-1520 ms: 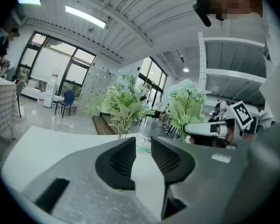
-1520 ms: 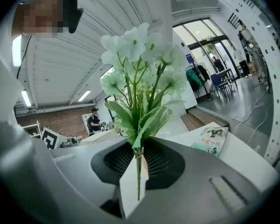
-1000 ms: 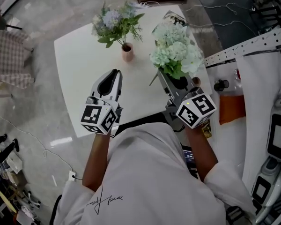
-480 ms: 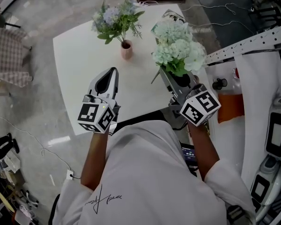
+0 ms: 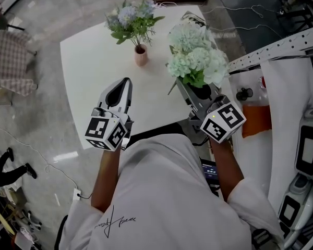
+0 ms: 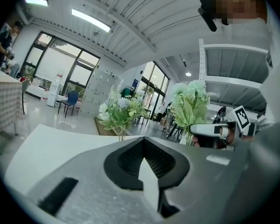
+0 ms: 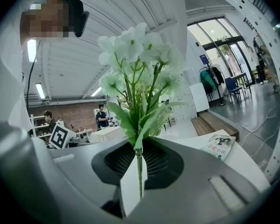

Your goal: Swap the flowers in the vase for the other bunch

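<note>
Right gripper point(image 5: 181, 85), jaws just closing, clamps the white bunch point(image 5: 195, 61); left gripper point(image 5: 126, 81) sits pinched together, empty. Next, free the vase point(image 5: 141, 57) at twelve o'clock of its blue bunch point(image 5: 133, 22)

One steep overhead, two near-level

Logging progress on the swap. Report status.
Left gripper shut, empty. Right gripper just closing on stem of white flower bunch. Pink vase still holds blue bunch, blocking the swap.

I see a smooth matt white tabletop point(image 5: 88, 77), a matt pink vase point(image 5: 141, 57), and a glossy grey stone floor point(image 5: 41, 124).
</note>
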`<state>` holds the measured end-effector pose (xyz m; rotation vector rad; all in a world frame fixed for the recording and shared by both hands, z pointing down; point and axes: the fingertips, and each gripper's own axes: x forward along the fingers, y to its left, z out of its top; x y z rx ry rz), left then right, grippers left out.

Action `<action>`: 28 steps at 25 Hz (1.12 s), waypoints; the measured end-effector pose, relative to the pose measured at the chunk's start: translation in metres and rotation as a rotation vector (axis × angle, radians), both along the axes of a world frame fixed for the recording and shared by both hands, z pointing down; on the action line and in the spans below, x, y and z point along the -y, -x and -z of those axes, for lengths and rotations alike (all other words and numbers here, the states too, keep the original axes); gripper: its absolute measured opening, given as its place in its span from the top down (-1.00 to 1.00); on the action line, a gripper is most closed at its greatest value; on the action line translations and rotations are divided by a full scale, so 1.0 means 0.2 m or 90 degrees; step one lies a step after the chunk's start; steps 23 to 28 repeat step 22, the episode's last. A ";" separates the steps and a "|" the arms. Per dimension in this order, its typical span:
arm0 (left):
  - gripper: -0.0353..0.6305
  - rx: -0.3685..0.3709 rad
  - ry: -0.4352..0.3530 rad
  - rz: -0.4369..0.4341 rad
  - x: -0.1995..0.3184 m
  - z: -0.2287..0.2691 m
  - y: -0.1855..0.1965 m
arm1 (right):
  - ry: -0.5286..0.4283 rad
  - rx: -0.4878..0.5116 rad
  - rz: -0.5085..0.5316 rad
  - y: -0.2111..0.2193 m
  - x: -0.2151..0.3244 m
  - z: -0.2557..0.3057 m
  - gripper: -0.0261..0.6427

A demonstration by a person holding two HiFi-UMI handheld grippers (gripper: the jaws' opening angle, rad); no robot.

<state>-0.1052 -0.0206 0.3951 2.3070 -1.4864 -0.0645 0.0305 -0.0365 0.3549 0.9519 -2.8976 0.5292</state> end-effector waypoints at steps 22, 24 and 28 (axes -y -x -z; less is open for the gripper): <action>0.90 -0.015 -0.026 0.017 -0.10 0.10 -0.01 | -0.005 0.020 -0.003 -0.03 -0.11 0.04 0.76; 0.90 -0.015 -0.026 0.017 -0.10 0.10 -0.01 | -0.005 0.020 -0.003 -0.03 -0.11 0.04 0.76; 0.90 -0.015 -0.026 0.017 -0.10 0.10 -0.01 | -0.005 0.020 -0.003 -0.03 -0.11 0.04 0.76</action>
